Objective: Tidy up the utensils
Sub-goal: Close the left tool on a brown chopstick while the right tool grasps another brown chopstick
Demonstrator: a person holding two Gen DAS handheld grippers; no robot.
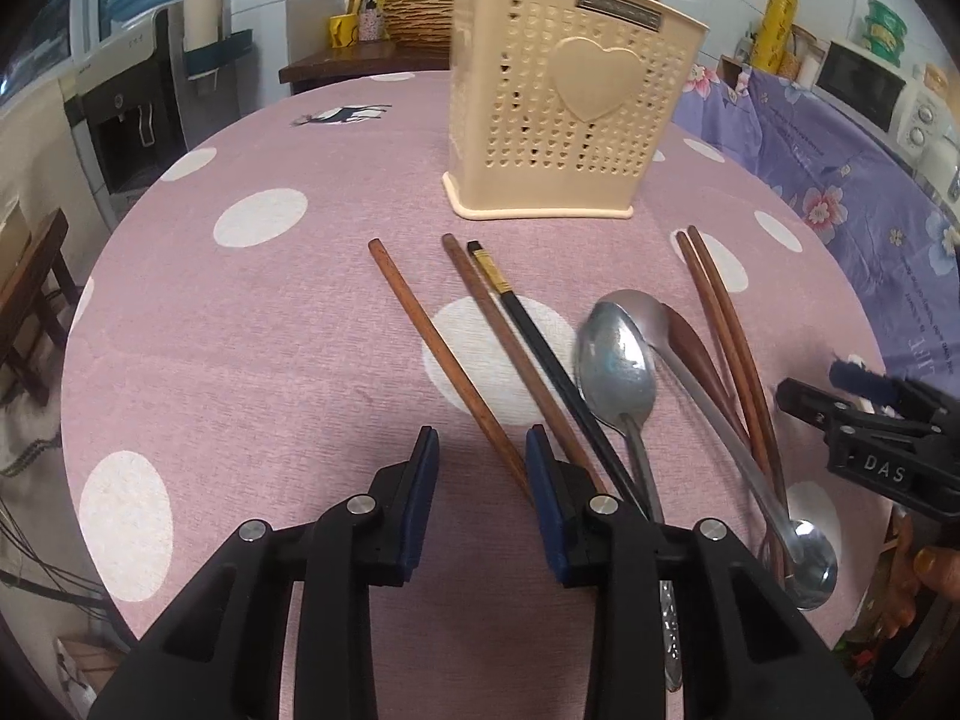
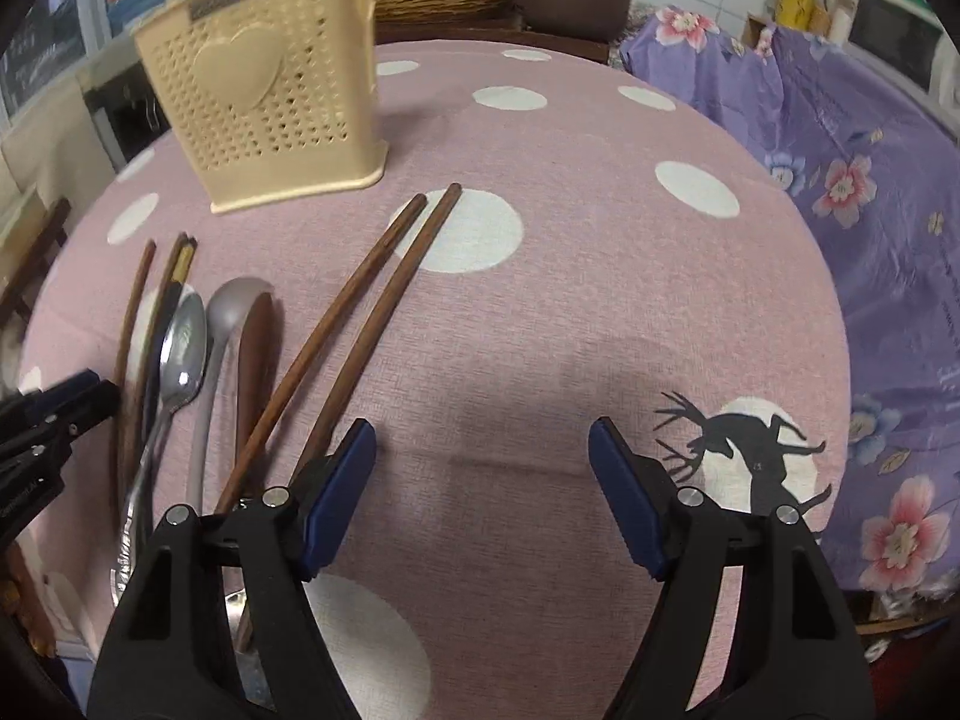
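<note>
A cream perforated utensil holder with a heart on it stands upright at the far side of the pink dotted table. In front of it lie two brown chopsticks, a black chopstick, a steel spoon, a long steel ladle, a wooden spoon and two more brown chopsticks. My left gripper hangs over the near end of the leftmost chopstick, which lies between the jaws untouched. My right gripper stands wide open over bare cloth, just right of the pair.
A purple floral cloth covers furniture to the right of the table. A wicker basket and bottles sit on a shelf behind the holder. A water dispenser stands at the left. A black and a brown chopstick stick out of the holder.
</note>
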